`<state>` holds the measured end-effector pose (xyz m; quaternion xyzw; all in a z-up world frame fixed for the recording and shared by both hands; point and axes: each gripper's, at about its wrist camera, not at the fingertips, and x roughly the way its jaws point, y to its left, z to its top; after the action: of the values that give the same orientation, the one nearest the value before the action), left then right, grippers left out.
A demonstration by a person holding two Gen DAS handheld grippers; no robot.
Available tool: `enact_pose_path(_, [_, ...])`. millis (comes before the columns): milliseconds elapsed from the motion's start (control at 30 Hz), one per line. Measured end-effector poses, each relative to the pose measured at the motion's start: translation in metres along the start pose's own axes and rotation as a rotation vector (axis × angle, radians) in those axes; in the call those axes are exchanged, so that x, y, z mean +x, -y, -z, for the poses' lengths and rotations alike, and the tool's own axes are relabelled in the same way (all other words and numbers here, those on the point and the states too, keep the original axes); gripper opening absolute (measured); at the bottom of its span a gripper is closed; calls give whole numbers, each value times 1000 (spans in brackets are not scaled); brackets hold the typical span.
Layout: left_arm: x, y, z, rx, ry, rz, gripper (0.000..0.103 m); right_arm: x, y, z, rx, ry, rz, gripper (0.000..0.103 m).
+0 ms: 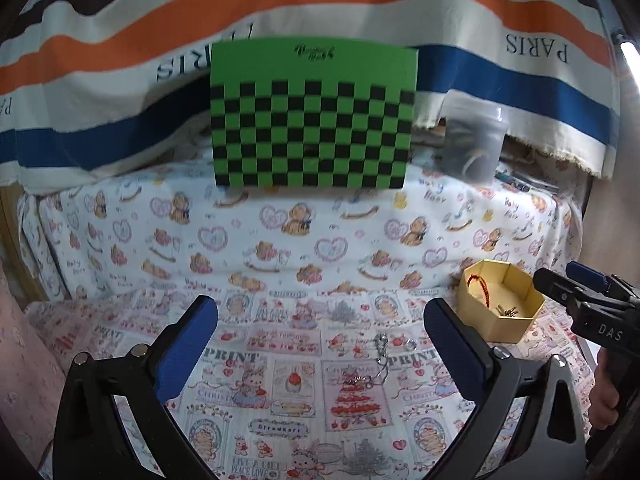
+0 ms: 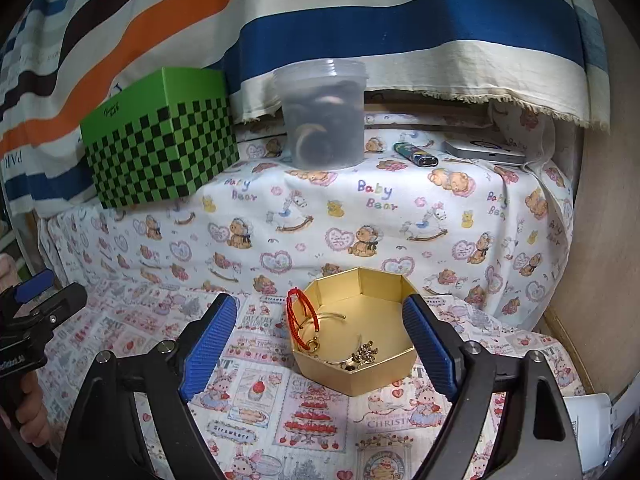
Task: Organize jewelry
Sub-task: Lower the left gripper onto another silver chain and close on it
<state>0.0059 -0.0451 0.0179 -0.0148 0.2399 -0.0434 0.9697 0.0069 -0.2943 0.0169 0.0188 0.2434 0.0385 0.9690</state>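
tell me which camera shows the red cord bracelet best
The right wrist view: the red cord bracelet hangs over the rim of the gold octagonal cardboard box, close and sharp. The left wrist view shows only a small red loop inside it.

Open patterned cloth (image 1: 304, 420) lies between the wide-apart jaws of the left gripper (image 1: 320, 344), broken only by a silver chain (image 1: 380, 364); the gold box (image 2: 356, 344) and raised ledge (image 2: 360, 216) block beyond.

Counts on the patterned cloth

One gold hexagonal box (image 2: 356, 344), one red cord bracelet (image 2: 298, 314), one silver chain (image 1: 382, 364), one green checkered box (image 2: 160, 140), one lidded plastic tub (image 2: 322, 114), one lighter (image 2: 414, 155).
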Motion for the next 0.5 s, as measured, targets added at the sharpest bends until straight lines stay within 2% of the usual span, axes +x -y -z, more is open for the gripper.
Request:
enact_pose_path(267, [13,-5,4,2,-26,-27,102,8,-4,5,-17,-25,28,87])
enact_pose_path(400, [22,-9,6,-26,-80,-3,102,15,-3,8,-19,-48,46,87])
enact_pose_path(500, [33,-12,9,-53,-162,29,102,17,0,9,-3,-59,49,87])
